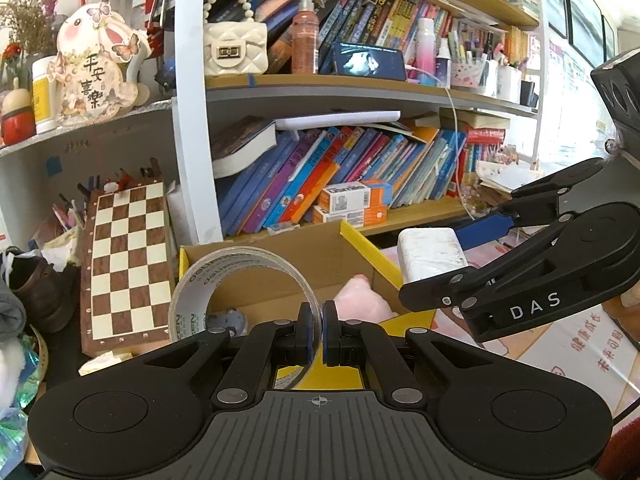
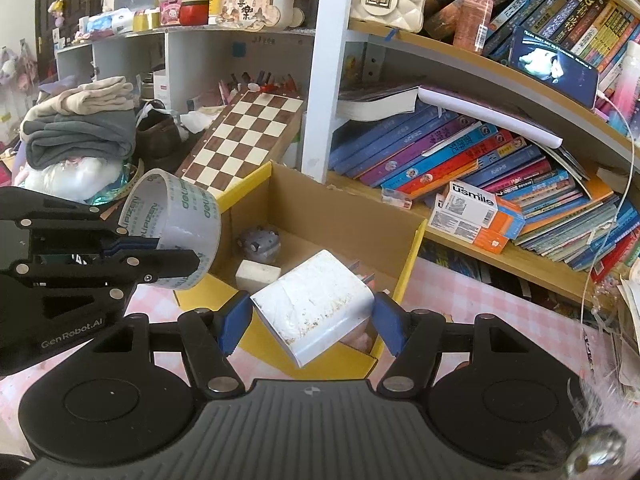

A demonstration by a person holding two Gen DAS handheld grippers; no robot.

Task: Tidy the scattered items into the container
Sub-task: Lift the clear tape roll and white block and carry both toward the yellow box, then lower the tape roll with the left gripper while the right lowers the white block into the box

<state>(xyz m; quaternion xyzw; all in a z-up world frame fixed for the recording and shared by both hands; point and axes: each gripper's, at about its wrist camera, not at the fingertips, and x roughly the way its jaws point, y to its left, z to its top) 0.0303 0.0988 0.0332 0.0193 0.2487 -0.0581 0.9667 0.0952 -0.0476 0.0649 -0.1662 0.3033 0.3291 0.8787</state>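
Your left gripper pinches the wall of the clear, light, stiff tape roll; your right gripper clamps the smooth, possibly slippery white plastic charger block by its flat sides, both above the yellow-edged cardboard box.

**Bright daylight, strong fisheye bending**

Both views are evenly and brightly lit. In the left wrist view, daylight is admitted from a blown-out window at two o'clock. Only soft shadows are cast. Glare is seen on the phone screen at two o'clock in the right wrist view. Shelf lines are curved towards the edges, and the corners are vignetted black. Focus is held sharp centrally, softened slightly at the rims.
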